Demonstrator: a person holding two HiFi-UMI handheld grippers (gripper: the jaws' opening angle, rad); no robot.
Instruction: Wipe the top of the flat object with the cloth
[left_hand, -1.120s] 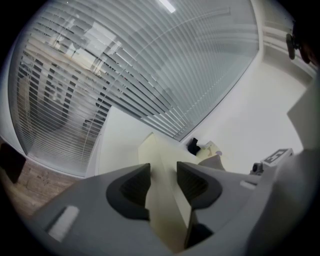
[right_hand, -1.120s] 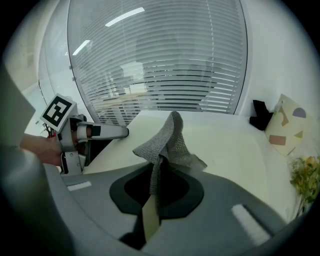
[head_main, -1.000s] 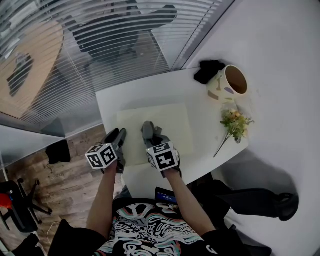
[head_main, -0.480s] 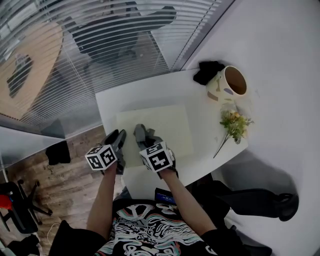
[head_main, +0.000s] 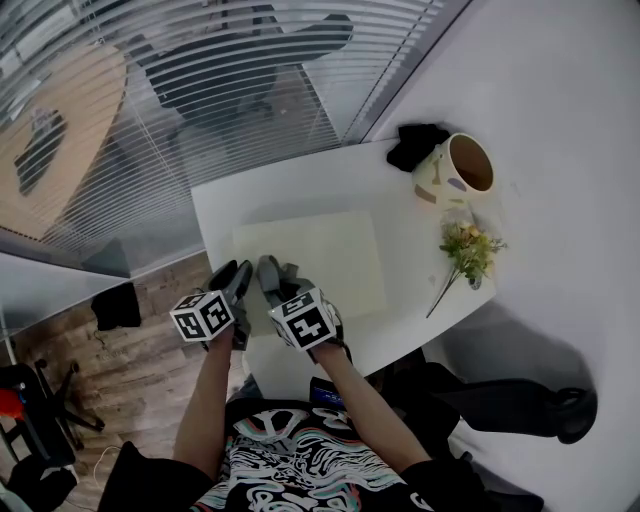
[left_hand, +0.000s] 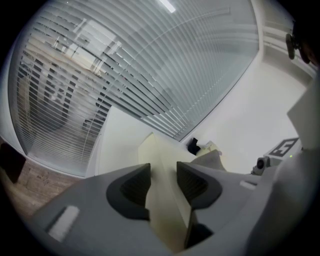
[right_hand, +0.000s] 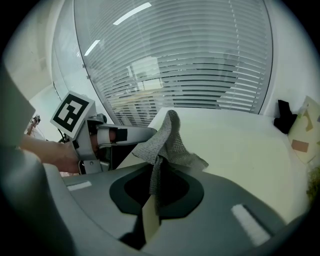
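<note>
cloth (right_hand: 167, 142) pinched in right tongs (right_hand: 155, 195) | left tongs (left_hand: 163, 180) clamp board (head_main: 320, 255) edge

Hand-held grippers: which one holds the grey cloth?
The right hand-held gripper, shut on the grey cloth; the left hand-held gripper clamps the edge of the pale flat board instead.

Left tool (head_main: 236, 272) and right tool (head_main: 278, 273) side by side, jaws tight on mat (head_main: 325, 250) and cloth (right_hand: 167, 136) respectively.

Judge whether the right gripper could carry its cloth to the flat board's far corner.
Probably yes: the right gripper holds the cloth, the board top lies bare, and the left gripper grips only its near-left edge.
</note>
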